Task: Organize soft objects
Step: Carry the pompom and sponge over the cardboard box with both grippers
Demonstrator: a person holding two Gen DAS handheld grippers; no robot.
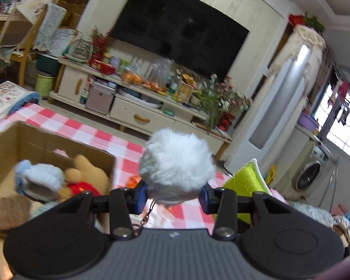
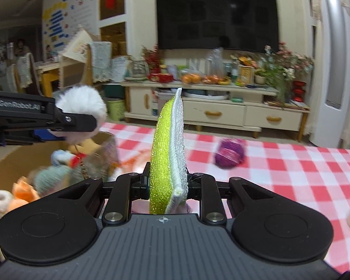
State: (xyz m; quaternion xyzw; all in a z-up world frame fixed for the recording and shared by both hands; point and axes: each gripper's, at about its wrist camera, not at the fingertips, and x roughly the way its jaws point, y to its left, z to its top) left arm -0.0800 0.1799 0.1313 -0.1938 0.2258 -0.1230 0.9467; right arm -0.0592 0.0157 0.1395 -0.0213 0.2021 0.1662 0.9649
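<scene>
My left jaws (image 1: 173, 197) pinch a fluffy white-grey pompom (image 1: 176, 163), held up beside the open cardboard box (image 1: 46, 140) of plush toys. My right jaws (image 2: 168, 187) clamp a glittery yellow-green sponge with white backing (image 2: 169, 149) on edge above the red-and-white checked surface (image 2: 291, 168), with a purple yarn ball (image 2: 229, 154) lying near the surface's far edge.

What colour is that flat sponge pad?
Glittery yellow-green sponge pad, white on one face; right wrist view shows it best.

Bright window (image 1: 343, 126) glare, motion blur, fisheye-bent edges
</scene>
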